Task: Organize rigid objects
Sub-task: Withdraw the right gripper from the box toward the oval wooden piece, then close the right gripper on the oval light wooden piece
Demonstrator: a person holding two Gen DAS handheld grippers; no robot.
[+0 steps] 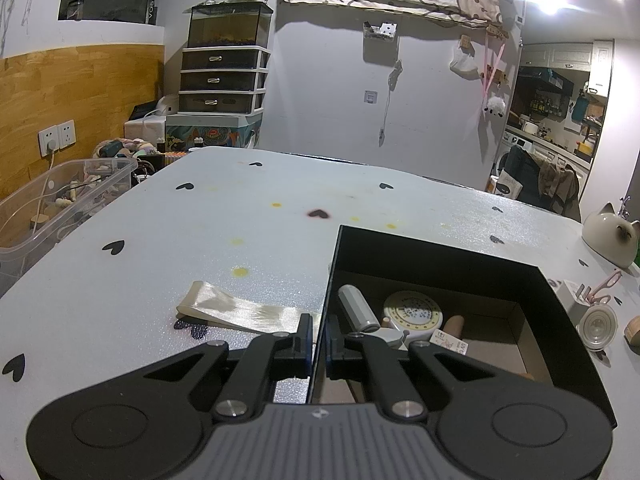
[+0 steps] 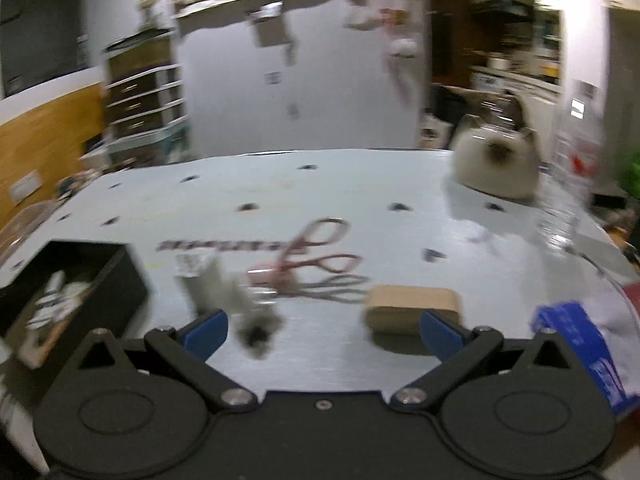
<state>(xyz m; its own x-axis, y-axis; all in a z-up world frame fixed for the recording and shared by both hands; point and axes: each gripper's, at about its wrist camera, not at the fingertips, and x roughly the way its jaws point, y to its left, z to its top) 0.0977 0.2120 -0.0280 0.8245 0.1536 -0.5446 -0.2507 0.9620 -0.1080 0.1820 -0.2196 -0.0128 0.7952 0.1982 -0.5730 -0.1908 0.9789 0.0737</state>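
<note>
A black open box (image 1: 404, 248) sits on the white table (image 1: 248, 224). Inside lie a silver cylinder (image 1: 357, 307), a round white tape measure (image 1: 413, 312) and small cards. My left gripper (image 1: 319, 342) is shut on the box's left wall near its front corner. In the blurred right wrist view the box (image 2: 100, 280) is at the left. My right gripper (image 2: 323, 330) is open and empty above the table, with a tan wooden block (image 2: 412, 306) by its right finger, pink scissors (image 2: 316, 256), a clear small item (image 2: 192, 264) and a grey fuzzy object (image 2: 256, 332) ahead.
A cat-shaped ceramic piece (image 1: 610, 234) stands at the table's right edge, seen also in the right wrist view (image 2: 496, 164). A satin ribbon (image 1: 240, 310) lies left of the box. A clear bin (image 1: 60, 204) is off the table's left. A blue package (image 2: 580, 344) lies at right.
</note>
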